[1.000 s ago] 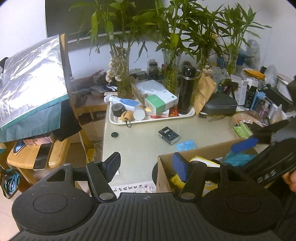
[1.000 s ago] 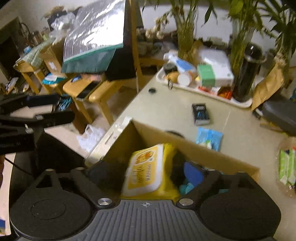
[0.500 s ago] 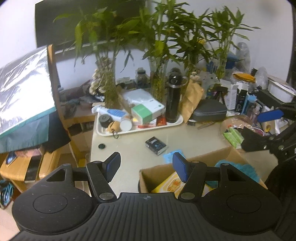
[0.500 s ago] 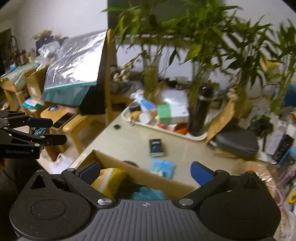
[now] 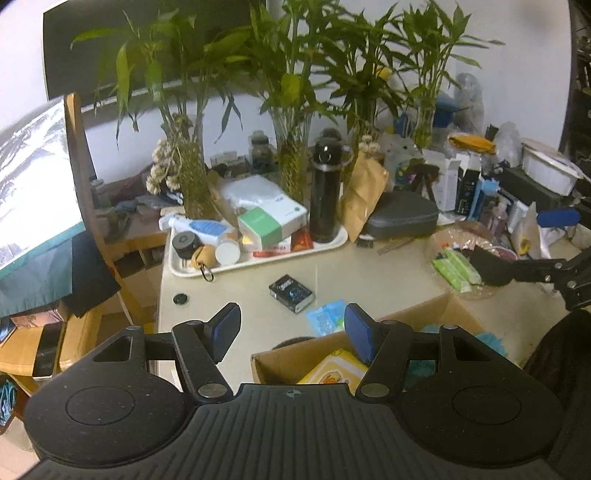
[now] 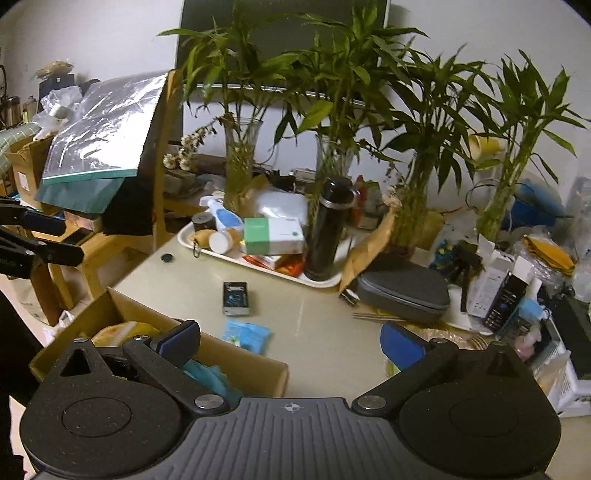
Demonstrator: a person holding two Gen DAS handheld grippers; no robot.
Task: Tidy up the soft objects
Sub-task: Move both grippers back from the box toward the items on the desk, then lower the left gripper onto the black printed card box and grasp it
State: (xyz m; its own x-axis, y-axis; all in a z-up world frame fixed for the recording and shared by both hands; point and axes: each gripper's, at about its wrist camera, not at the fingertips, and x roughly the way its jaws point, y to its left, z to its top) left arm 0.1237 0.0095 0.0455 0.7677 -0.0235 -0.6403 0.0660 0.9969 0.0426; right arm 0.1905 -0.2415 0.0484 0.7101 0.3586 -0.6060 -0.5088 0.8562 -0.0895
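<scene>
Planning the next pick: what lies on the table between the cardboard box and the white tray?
In both wrist views: a light-blue packet beside the cardboard box, then a black pack nearer the white tray.

A pale counter (image 6: 325, 332) stands against a white wall (image 6: 110, 37) with a dark panel (image 6: 280, 33) mounted on it. Bamboo stalks in glass vases (image 6: 242, 158) line the back. A wooden chair (image 5: 88, 206) stands at the counter's left end.
</scene>
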